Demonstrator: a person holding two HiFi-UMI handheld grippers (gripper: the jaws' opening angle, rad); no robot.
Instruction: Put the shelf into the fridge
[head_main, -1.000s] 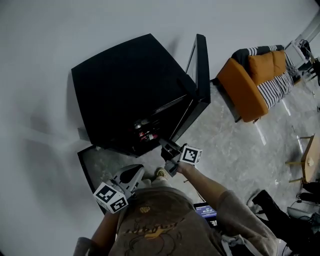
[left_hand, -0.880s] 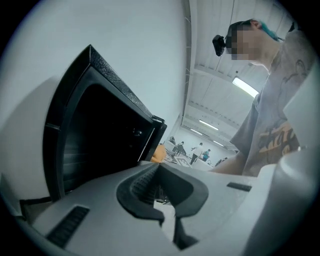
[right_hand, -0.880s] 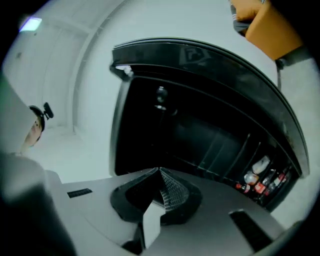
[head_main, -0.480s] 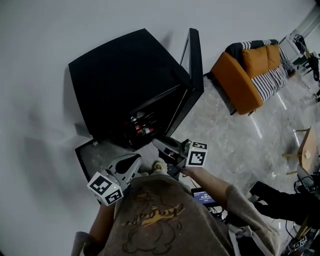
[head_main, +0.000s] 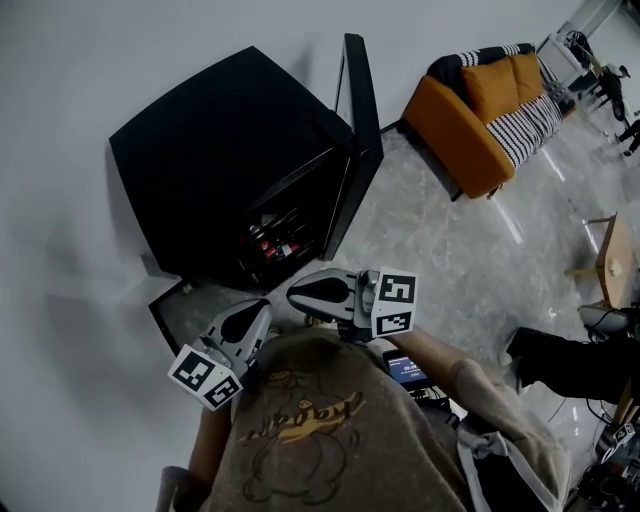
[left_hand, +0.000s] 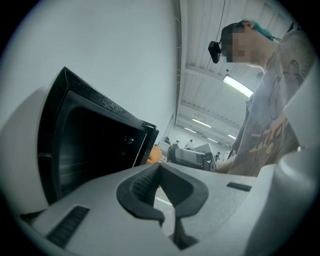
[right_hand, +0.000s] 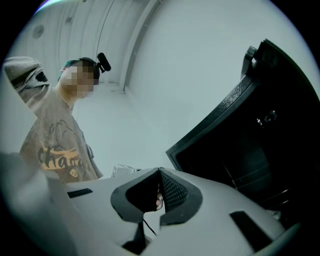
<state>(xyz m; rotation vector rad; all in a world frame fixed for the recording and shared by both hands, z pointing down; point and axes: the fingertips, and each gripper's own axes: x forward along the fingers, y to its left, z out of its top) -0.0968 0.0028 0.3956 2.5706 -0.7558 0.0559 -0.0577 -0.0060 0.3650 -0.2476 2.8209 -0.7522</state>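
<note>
Holding left gripper (head_main: 265, 306) and right gripper (head_main: 293, 295) closed and empty, I face the fridge (head_main: 220, 170). Gripped badly, the shelf (head_main: 190, 312) could slip or strike the door (head_main: 358, 120).

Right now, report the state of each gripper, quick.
Left gripper: closed, holding nothing.
Right gripper: closed, holding nothing.
</note>
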